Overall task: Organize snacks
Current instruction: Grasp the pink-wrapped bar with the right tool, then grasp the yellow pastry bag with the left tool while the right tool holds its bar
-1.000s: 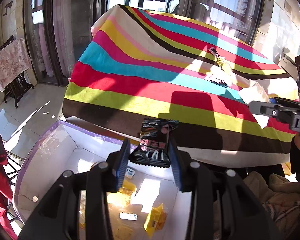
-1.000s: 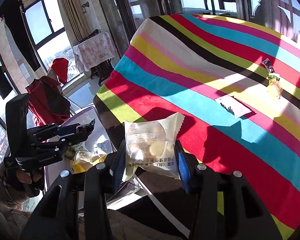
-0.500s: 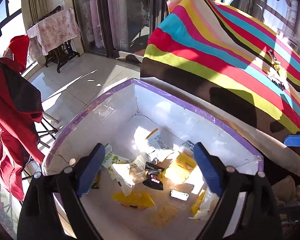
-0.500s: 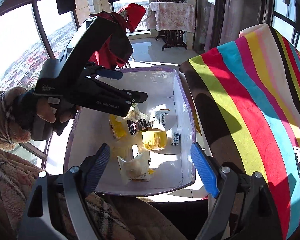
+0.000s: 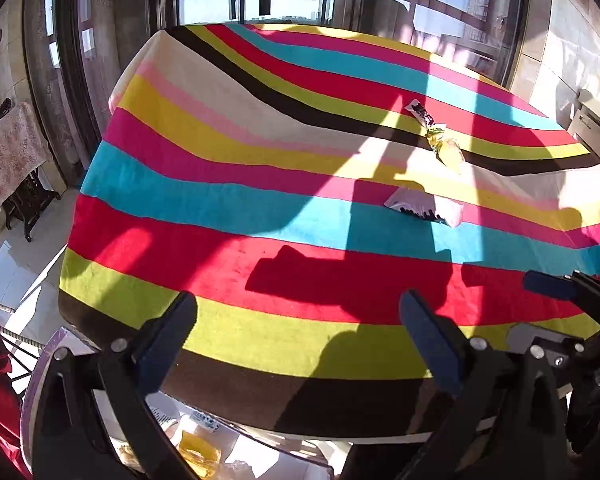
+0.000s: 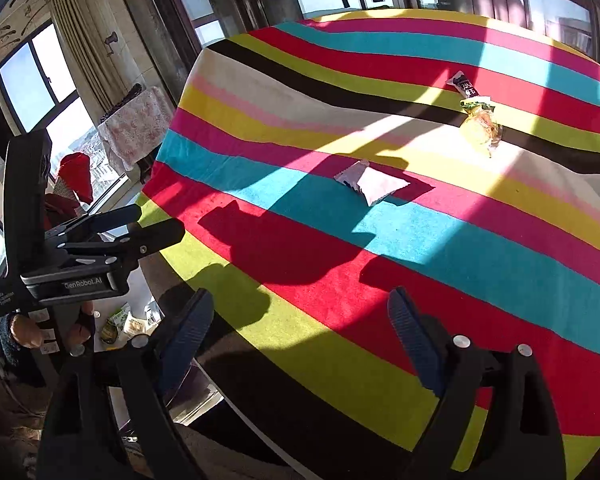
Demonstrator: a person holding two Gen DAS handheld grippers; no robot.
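Looking along my left tongs [image 5: 298,340], I see their jaws spreading wide with nothing between them; my right tongs [image 6: 300,332] are opening too, likewise empty. Both hang over the near edge of the striped counter [image 5: 260,216]. Ahead of the tongs lies a white snack packet [image 6: 374,184], and well beyond it a yellow-green snack [image 6: 480,130] touching a small dark-printed packet [image 6: 462,85]. Below and behind my left tongs, the white box [image 5: 44,368] holds more snacks [image 5: 198,450], only partly visible.
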